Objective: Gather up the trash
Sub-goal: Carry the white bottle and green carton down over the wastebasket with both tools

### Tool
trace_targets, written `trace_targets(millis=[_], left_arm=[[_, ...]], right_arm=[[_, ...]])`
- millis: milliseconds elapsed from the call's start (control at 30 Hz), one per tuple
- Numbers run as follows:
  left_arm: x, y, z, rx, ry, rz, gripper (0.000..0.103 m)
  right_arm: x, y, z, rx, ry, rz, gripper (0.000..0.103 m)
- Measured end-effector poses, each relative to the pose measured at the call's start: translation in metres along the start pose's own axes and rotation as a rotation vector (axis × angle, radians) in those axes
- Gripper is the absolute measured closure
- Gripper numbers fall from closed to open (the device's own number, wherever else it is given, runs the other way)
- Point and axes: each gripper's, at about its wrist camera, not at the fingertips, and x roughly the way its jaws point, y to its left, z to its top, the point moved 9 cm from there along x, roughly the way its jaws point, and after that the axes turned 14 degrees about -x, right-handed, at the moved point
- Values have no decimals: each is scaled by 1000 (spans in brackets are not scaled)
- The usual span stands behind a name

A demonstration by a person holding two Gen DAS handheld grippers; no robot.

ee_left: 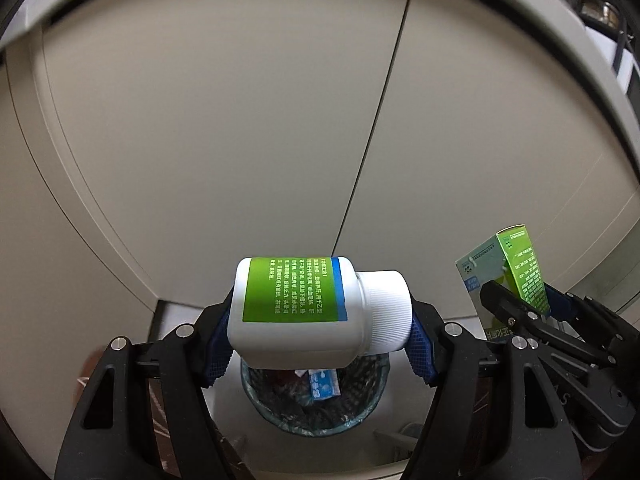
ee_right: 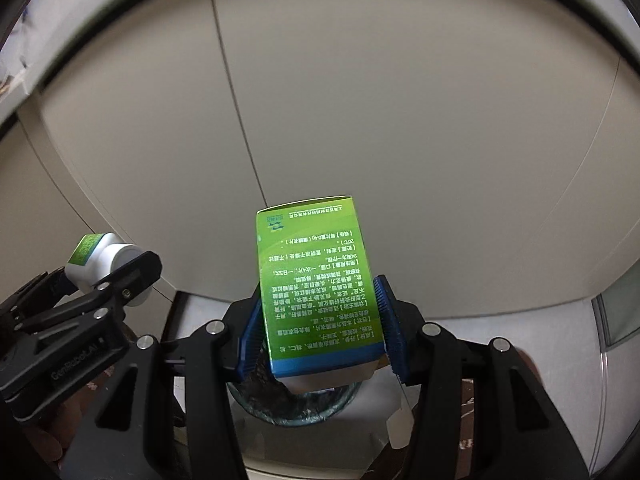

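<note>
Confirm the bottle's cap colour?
White, ribbed cap on the bottle; clearest in left wrist view.

"GenRobot.AI" in raised letters on the left gripper's (ee_right: 120, 280) black body. Dense Chinese print on green box (ee_right: 320, 280) and bottle label (ee_left: 292, 292), too small to read.

There are two hand-held grippers: the left hand-held gripper (ee_left: 320, 344) and the right hand-held gripper (ee_right: 320, 332). There is one white bottle (ee_left: 316, 312) with a green label and one green box (ee_right: 316, 288). One trash bin (ee_left: 360, 420) is visible at 6 o'clock, with one blue-and-white wrapper (ee_left: 322, 385) inside.
</note>
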Motion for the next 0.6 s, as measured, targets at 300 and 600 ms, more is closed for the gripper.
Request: trace_targets(millis=[300,600], left_arm=[[64,13,-26,-16,109,21,35],[111,39,-50,-45,216,53,35]], right_arm=[[64,10,-24,-5,115,40,55],[106,5,-42,-5,183,31,55]])
